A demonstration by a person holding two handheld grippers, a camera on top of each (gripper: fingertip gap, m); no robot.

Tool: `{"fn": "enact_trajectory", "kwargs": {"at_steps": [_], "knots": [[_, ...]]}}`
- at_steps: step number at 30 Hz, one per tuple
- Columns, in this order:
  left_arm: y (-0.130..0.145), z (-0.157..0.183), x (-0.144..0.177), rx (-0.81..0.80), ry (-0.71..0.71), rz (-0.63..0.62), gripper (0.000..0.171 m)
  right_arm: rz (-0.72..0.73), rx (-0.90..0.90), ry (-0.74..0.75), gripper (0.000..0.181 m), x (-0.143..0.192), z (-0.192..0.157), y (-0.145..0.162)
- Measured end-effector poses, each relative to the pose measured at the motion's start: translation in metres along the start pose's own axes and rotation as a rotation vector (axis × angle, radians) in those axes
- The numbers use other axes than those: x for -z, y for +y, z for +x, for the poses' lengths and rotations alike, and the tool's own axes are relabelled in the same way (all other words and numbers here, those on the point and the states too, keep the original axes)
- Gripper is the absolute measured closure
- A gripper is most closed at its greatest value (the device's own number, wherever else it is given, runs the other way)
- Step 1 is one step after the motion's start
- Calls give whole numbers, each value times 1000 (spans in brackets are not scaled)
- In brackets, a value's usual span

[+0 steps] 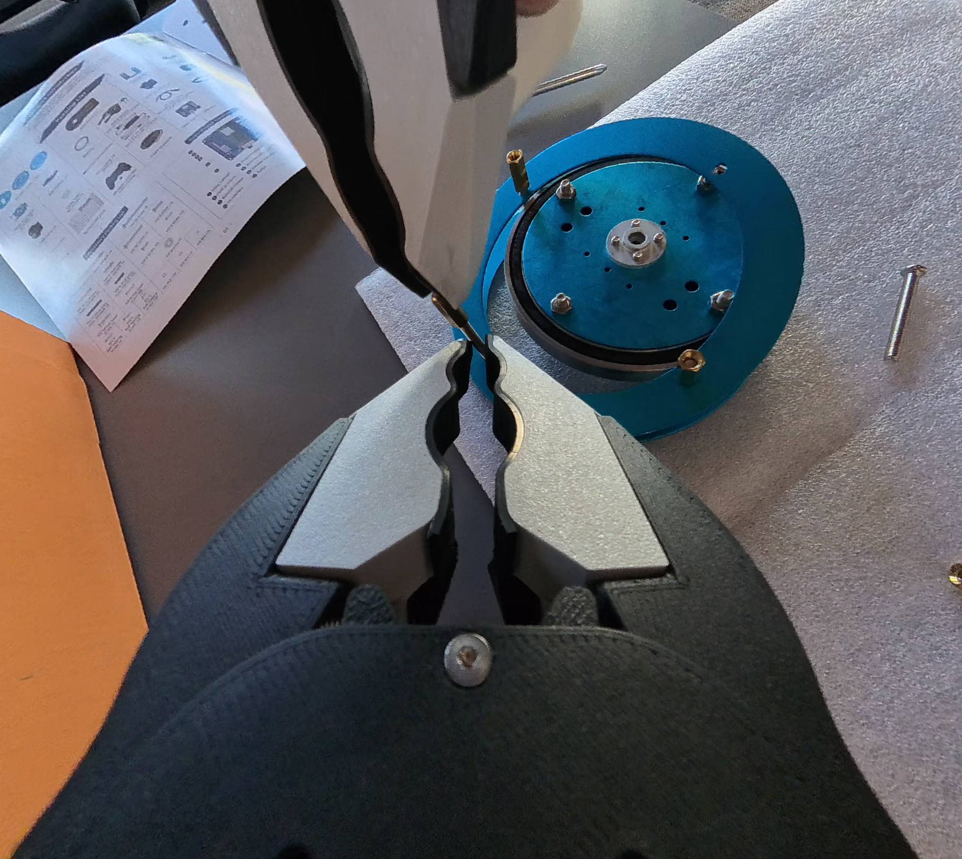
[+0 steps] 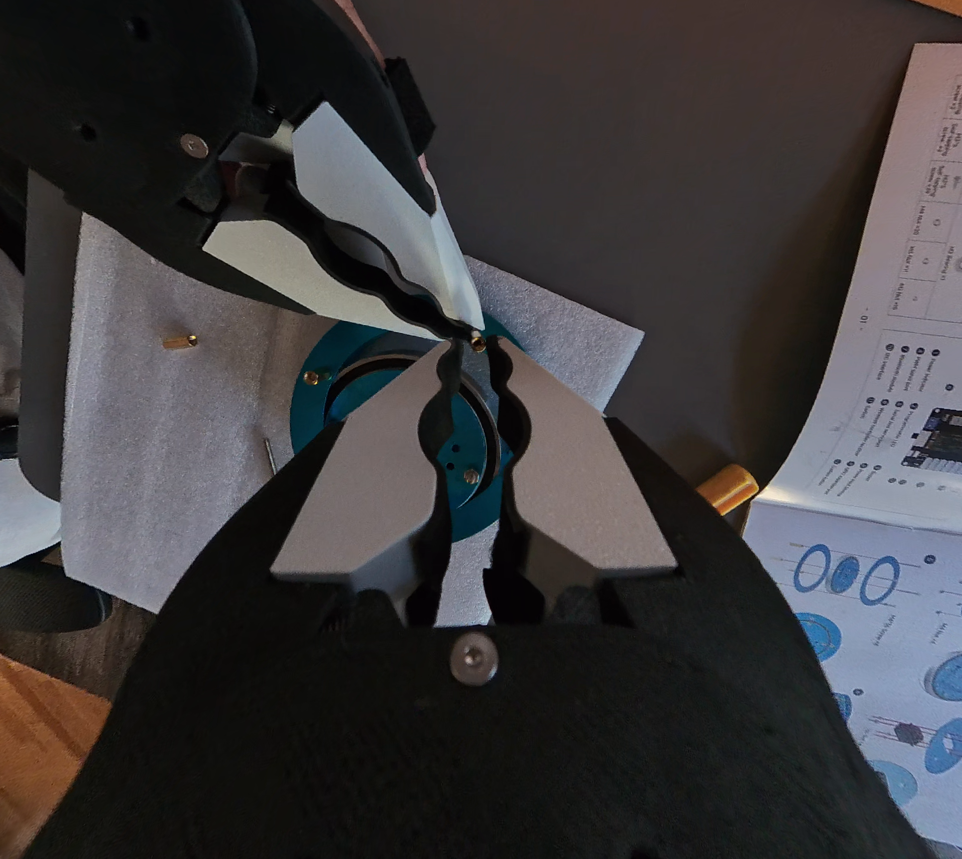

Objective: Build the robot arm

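Nearest in the left wrist view, the left gripper [image 1: 476, 347] has its grey fingers drawn almost together, with only a narrow gap at the tips. The thin dark end of a small tilted brass hex standoff [image 1: 450, 313] runs into that gap. I cannot tell whether the tips pinch it.

Just beyond, the right gripper [image 1: 429, 290] reaches down from the far side and its tips meet the standoff's brass end. From its own camera the right gripper [image 2: 476, 345] shows a slim gap at the tips. The standoff [image 2: 477, 343] appears end-on between them, and a firm grip cannot be confirmed. The left gripper [image 2: 466, 329] touches it from the far left.

The standoff hangs over the near-left edge of a flat blue metal ring [image 1: 755, 230]. This ring lies on a white foam sheet [image 1: 781, 522] that covers the right of a dark grey tabletop [image 1: 234, 391].

Inside the ring sits a blue perforated disc [image 1: 624, 293] with a grey central hub [image 1: 636, 242]. Two more brass standoffs [image 1: 517, 170] [image 1: 690, 360] stand upright on the ring.

To the right, a steel screw [image 1: 903, 311] lies on the foam. To the left is an orange sheet [image 1: 47, 496], with a printed parts leaflet [image 1: 130, 188] farther back. A thin metal pin [image 1: 570, 77] rests on the table beyond the ring.
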State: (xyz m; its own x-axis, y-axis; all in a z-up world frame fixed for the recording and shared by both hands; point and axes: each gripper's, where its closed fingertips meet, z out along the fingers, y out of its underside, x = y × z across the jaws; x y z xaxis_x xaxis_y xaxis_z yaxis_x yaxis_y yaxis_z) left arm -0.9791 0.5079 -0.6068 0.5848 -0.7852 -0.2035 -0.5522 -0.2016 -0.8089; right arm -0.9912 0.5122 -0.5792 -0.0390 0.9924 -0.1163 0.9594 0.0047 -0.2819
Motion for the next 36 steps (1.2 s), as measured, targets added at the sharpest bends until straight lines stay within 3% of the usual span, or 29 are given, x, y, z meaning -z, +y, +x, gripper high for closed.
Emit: {"fn": "enact_trajectory", "kwargs": {"at_steps": [9, 21, 29, 36], "knots": [[0, -1, 1, 10, 3, 4, 167, -61, -36, 7, 174, -5, 2, 2], [2, -8, 9, 146, 52, 23, 158, -97, -6, 9, 175, -6, 0, 6], [4, -3, 1, 78, 62, -14, 157, -70, 21, 27, 167, 1, 2, 0], [2, -1, -2, 90, 97, -11, 164, -65, -140, -5, 169, 0, 5, 3]]}}
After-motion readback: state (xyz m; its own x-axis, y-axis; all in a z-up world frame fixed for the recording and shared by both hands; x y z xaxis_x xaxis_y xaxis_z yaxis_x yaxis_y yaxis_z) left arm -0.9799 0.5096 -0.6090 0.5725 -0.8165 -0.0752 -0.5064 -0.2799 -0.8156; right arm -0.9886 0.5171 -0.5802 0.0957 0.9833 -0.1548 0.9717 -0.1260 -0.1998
